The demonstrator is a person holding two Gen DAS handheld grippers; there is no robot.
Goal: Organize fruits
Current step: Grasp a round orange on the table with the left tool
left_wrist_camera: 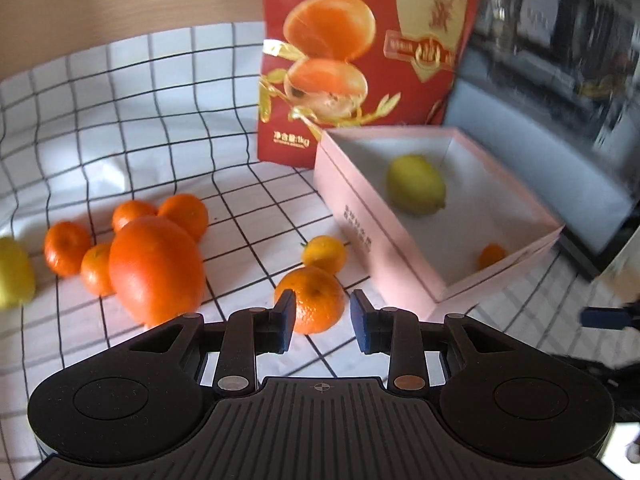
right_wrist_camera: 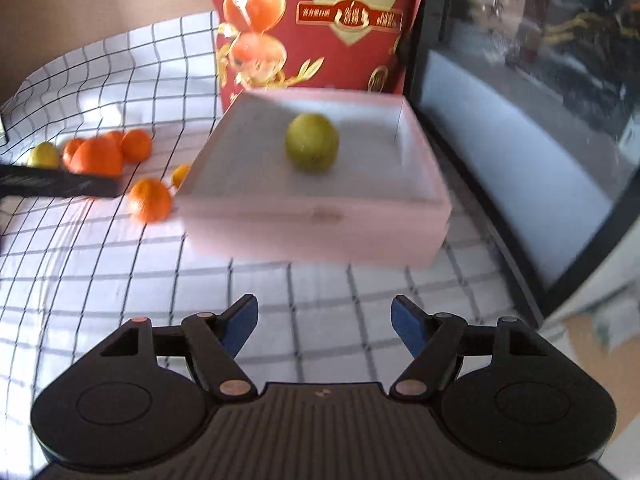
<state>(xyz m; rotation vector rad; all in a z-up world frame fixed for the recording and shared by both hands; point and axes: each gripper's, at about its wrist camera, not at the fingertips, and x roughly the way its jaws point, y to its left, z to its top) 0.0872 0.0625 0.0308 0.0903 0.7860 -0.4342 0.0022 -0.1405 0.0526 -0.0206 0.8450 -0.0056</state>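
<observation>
In the left wrist view my left gripper (left_wrist_camera: pixel 322 320) is open, its blue pads on either side of a mandarin (left_wrist_camera: pixel 314 298) on the checked cloth, with a gap on the right side. A smaller yellow-orange fruit (left_wrist_camera: pixel 324 253) lies just beyond. A large orange (left_wrist_camera: pixel 156 268) and several mandarins (left_wrist_camera: pixel 66 248) cluster at left. A pink box (left_wrist_camera: pixel 360 216) holds a lemon (left_wrist_camera: pixel 416 184) and a small mandarin (left_wrist_camera: pixel 492 256). My right gripper (right_wrist_camera: pixel 324 326) is open and empty above the cloth, in front of the pink box (right_wrist_camera: pixel 312 232) with the lemon (right_wrist_camera: pixel 312 142).
A tall red fruit bag (left_wrist_camera: pixel 352 60) stands behind the box. A dark framed glass panel (right_wrist_camera: pixel 520 152) runs along the right. A lemon (left_wrist_camera: pixel 14 272) lies at the far left edge. The left gripper's body (right_wrist_camera: pixel 60 186) crosses the right wrist view at left.
</observation>
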